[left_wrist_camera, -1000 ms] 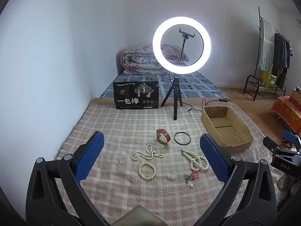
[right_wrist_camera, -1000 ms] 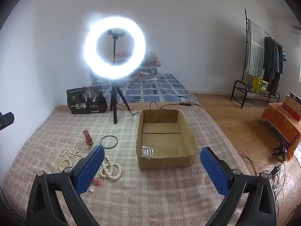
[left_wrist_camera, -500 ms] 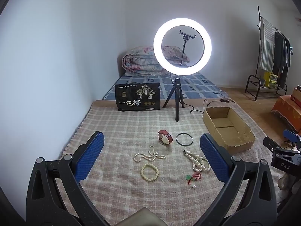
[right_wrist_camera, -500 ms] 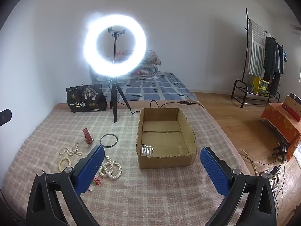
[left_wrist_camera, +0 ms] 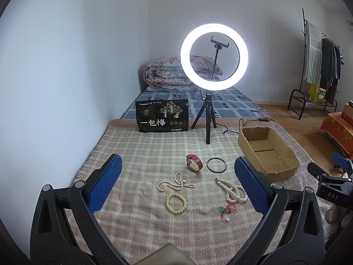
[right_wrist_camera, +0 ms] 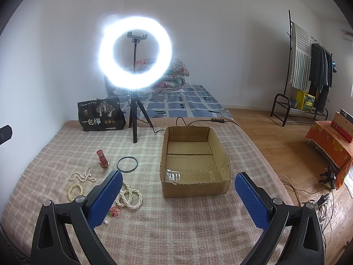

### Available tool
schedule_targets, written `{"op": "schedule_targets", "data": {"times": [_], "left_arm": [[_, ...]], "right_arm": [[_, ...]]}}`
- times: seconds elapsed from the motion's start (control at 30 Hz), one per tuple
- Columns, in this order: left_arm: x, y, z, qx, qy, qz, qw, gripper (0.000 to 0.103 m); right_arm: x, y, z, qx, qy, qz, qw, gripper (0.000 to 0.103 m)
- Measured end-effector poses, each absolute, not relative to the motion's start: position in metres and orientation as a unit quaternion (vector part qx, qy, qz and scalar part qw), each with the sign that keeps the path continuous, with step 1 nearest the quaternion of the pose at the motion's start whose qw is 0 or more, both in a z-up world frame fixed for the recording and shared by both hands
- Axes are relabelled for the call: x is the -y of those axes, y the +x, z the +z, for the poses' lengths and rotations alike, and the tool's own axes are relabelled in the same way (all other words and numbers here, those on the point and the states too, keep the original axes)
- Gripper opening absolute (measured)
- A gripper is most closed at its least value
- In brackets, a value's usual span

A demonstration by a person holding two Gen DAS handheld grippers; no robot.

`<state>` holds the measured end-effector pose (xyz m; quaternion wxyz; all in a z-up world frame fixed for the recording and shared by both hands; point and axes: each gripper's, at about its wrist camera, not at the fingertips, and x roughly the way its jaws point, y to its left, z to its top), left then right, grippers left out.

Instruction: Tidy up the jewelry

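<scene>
Jewelry lies scattered on a checked blanket (left_wrist_camera: 136, 154): a red-strapped watch (left_wrist_camera: 194, 163), a black bangle (left_wrist_camera: 216, 165), a pearl necklace (left_wrist_camera: 175, 183), a cream bead bracelet (left_wrist_camera: 176, 203), a bundle of pearl strands (left_wrist_camera: 233, 191) and a red cord with a green bead (left_wrist_camera: 225, 209). An empty cardboard box (right_wrist_camera: 192, 165) stands to their right. My left gripper (left_wrist_camera: 176, 187) hovers open above the jewelry, holding nothing. My right gripper (right_wrist_camera: 176, 198) is open in front of the box, and its left finger (right_wrist_camera: 106, 198) hides part of the pearl strands (right_wrist_camera: 130, 196).
A lit ring light on a tripod (left_wrist_camera: 208, 119) stands behind the jewelry, its cable (right_wrist_camera: 194, 121) running behind the box. A black printed bag (left_wrist_camera: 162, 114) leans at the blanket's far edge. A folded quilt (left_wrist_camera: 174, 72), a clothes rack (right_wrist_camera: 308, 70) and an orange-covered stand (right_wrist_camera: 331, 141) lie beyond.
Both views have shifted slightly; the jewelry and box sit a little lower and farther in the left view. Both grippers stay open and nothing has been touched.
</scene>
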<state>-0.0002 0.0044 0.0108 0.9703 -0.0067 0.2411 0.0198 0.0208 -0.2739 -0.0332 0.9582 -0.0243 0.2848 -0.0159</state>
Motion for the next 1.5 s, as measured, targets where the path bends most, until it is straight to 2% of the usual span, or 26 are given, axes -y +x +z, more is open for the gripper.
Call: {"op": "schedule_targets", "data": {"times": [1.5], "left_arm": [[-0.0040,-0.0042,0.0085,-0.238,-0.008,0.019,0.971,0.103]], "right_arm": [[0.2722,0.0218,-0.0352,-0.288,-0.025,-0.015,0.957,0.103]]}}
